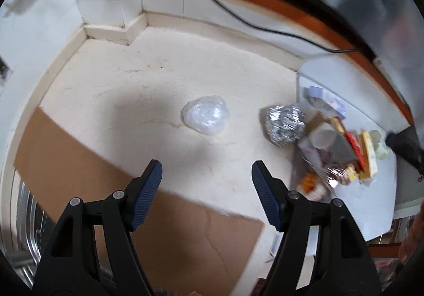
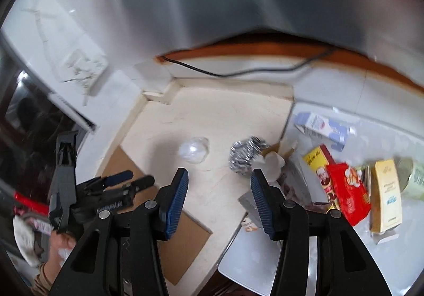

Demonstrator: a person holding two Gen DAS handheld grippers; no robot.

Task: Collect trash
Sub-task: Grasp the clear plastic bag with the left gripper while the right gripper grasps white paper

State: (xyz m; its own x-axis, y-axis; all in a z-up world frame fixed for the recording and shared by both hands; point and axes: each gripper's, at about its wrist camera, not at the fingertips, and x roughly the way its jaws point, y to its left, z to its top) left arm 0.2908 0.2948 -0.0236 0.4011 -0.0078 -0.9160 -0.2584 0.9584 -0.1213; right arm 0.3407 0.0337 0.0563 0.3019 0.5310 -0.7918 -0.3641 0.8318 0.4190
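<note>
Both my left jaws (image 1: 206, 172) and right jaws (image 2: 219, 181) stand open and empty above the surface (image 1: 159, 76). The plastic ball (image 1: 205, 118) and foil ball (image 1: 285, 123) lie loose, apart; boxes (image 2: 347, 192) crowd the white board (image 2: 265, 264), presumably staged for collection.

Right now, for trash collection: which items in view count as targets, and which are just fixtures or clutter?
Job:
- clear plastic wad
- foil ball
- paper cup
- red snack packet
- yellow box
- blue-white carton
- left tool and right tool, both open and empty

Just lying about:
- cardboard sheet
- black cable
- white tray under the packets
</note>
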